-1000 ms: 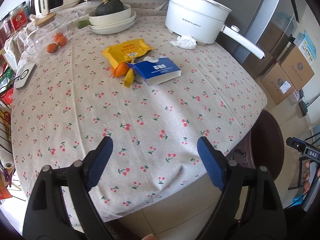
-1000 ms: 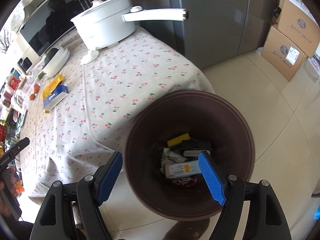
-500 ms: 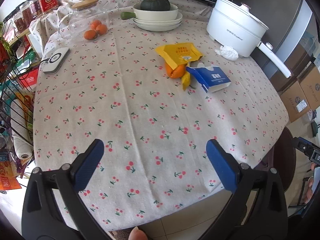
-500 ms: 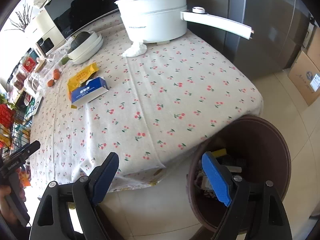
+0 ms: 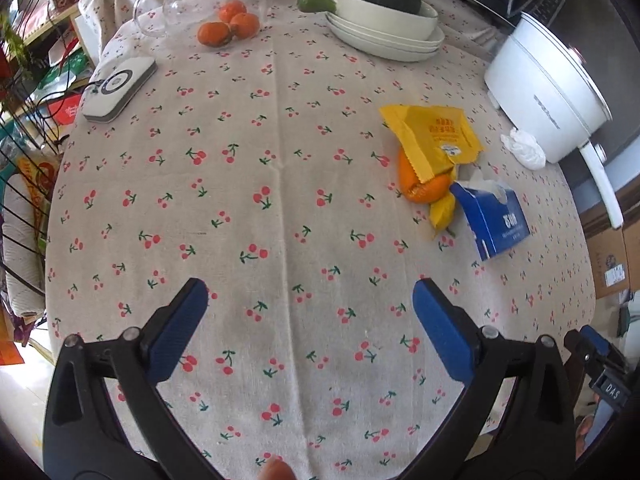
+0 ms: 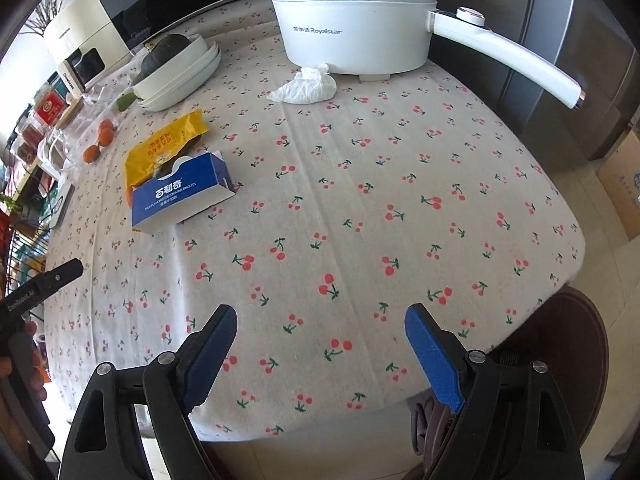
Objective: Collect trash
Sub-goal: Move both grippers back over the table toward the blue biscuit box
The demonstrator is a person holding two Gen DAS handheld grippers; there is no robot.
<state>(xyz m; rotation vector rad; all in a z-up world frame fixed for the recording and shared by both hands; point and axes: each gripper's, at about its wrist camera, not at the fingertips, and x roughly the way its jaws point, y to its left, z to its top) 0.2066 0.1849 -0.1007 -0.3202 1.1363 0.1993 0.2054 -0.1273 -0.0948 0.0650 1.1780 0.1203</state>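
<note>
The left gripper (image 5: 306,316) hangs over the near part of the table (image 5: 280,200), low in the frame, with its jaws wide apart and nothing between them. The right gripper (image 6: 320,344) is the same: jaws apart, empty, low in its frame over the cherry cloth.

The trash sits well apart from both. The yellow wrapper (image 5: 434,136) lies at the right middle of the left view, draped over an orange peel (image 5: 422,186). The blue biscuit box (image 6: 182,194) touches them, at the left middle of the right view. A crumpled tissue (image 6: 306,88) rests against the white pot (image 6: 352,20), near the top.

The brown bin (image 6: 580,344) peeks out at the lower right, just past the table edge, likely so trash has a short trip. The open jaws look ready to reach for the next piece.
</note>
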